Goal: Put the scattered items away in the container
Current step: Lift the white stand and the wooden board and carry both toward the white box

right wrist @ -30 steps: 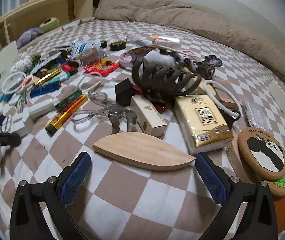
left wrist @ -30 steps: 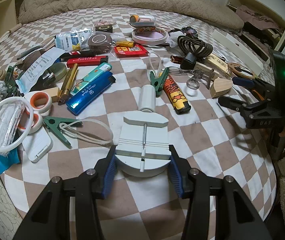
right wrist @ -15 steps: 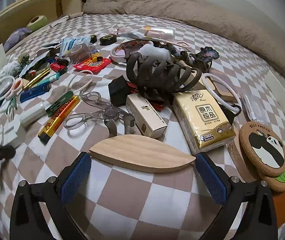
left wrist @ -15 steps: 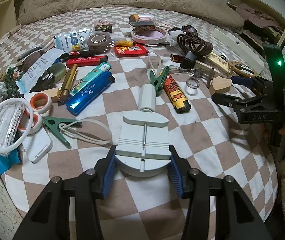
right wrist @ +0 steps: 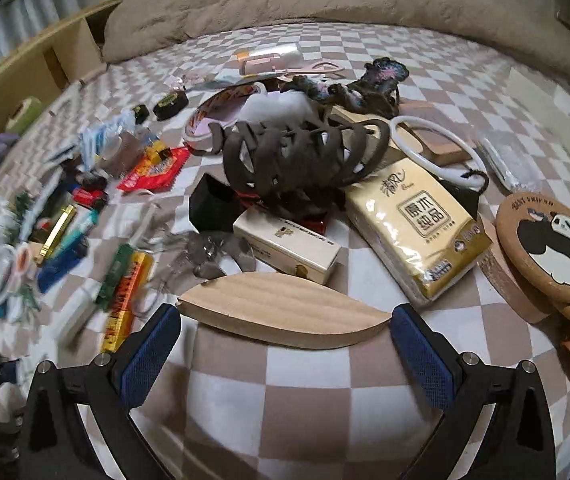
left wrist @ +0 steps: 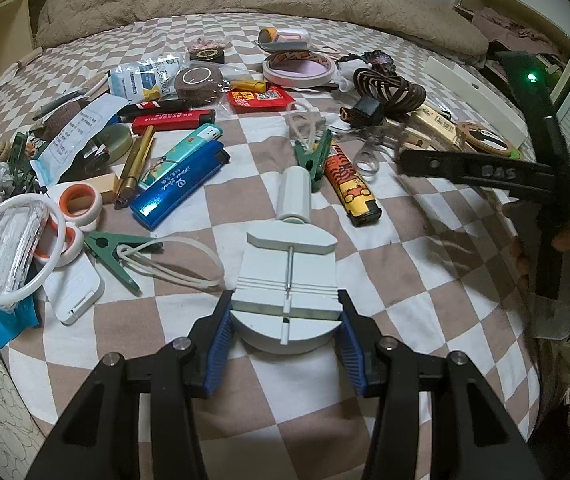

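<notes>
The left gripper (left wrist: 284, 338) clenches one pale-grey plastic block tool (left wrist: 288, 280). The right gripper (right wrist: 283, 354) spans one leaf-shaped wooden board (right wrist: 281, 309), grip unclear. At ten o'clock lie perhaps four lighters, one blue rectangular lighter (left wrist: 181, 189) among them.

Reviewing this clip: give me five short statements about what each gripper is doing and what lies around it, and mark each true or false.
1. The left gripper clamps the white round-based tool. True.
2. The right gripper is shut on the tissue pack. False: it is open, with the leaf-shaped wooden piece between its pads.
3. The tiger-print lighter lies beside a green clip. True.
4. The panda coaster is left of the wooden piece. False: it is to its right.
5. The dark hair claw sits beyond the small white box. True.
</notes>
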Demonstrator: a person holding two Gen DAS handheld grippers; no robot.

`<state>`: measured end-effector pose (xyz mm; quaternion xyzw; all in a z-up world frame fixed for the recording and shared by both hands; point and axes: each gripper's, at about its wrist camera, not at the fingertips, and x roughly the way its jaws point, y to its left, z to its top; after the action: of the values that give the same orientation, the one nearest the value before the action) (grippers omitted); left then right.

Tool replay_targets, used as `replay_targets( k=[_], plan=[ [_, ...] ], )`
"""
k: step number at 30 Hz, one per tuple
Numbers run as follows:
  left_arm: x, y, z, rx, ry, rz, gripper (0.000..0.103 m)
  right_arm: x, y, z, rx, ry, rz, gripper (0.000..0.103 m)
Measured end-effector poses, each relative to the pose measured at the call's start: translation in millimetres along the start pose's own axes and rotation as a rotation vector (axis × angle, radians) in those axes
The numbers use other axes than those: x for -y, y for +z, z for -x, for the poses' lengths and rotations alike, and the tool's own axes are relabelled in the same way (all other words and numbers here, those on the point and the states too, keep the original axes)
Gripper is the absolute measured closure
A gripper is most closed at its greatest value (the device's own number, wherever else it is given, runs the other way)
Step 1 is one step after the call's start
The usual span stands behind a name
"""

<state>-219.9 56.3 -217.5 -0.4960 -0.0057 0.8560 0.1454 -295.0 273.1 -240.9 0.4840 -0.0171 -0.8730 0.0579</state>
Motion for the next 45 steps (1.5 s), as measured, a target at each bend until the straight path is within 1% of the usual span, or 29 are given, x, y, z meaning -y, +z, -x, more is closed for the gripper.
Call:
replay_targets(
  k=[2,4,7,9,12,21,27,32,39,45],
  plan=[
    [-0.7,0.3,0.1,0.000,-0.005,0.005,0.055,-8.4,-3.7,-0.7,0.017,-0.050,0.023,0.000],
    [-1.6,0.1,1.1,0.000,-0.012,0.011,0.055,-13.1,-5.7,0.1,0.030,-0.081,0.042,0.000],
    [-3.2,-0.1,3.2,0.002,-0.023,0.023,0.055,-17.9,-9.2,2.2,0.052,-0.113,0.079,0.000],
    [-4.1,0.4,4.5,0.005,-0.030,0.030,0.055,-17.9,-10.7,4.0,0.064,-0.115,0.089,0.000],
    [-4.1,1.3,8.7,0.015,-0.044,0.035,0.056,-18.0,-13.0,9.2,0.069,-0.093,0.098,0.000],
    [-2.8,3.6,18.9,0.045,-0.066,0.035,0.056,-21.8,-26.2,41.6,0.092,-0.072,0.128,0.000],
    [-3.0,6.4,27.4,0.070,-0.091,0.043,0.056,-19.6,-34.3,72.9,0.154,-0.033,0.082,0.000],
    [-0.1,7.7,33.8,0.084,-0.118,0.040,0.056,-11.8,-50.7,97.2,0.190,-0.012,0.019,0.000],
    [2.1,9.9,46.9,0.114,-0.141,0.041,0.057,-6.2,-72.5,112.0,0.196,0.019,-0.049,0.000],
    [6.3,11.2,58.2,0.137,-0.156,0.033,0.057,-4.8,-86.6,116.7,0.193,0.040,-0.093,0.000]
  ],
)
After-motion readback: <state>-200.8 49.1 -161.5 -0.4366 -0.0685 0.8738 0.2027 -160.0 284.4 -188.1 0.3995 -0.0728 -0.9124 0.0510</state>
